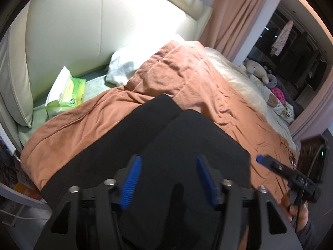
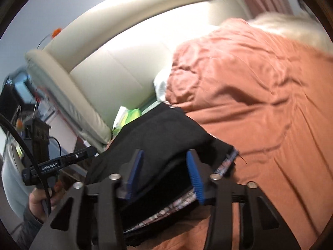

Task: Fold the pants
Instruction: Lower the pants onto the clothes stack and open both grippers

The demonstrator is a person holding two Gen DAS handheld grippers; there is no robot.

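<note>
My black pants (image 1: 158,137) lie folded on the orange blanket (image 1: 197,79) on the bed. The two legs rest side by side. My left fingers (image 1: 166,179) are partly apart over the pants, and I see nothing pinched between the blue pads. My right fingers (image 2: 165,175) are a bit closer together, with the waist end of the pants between them. That view is blurry, so I cannot tell if they squeeze the cloth. A green tissue pack (image 1: 72,91) lies by the cream headboard (image 1: 104,31).
</note>
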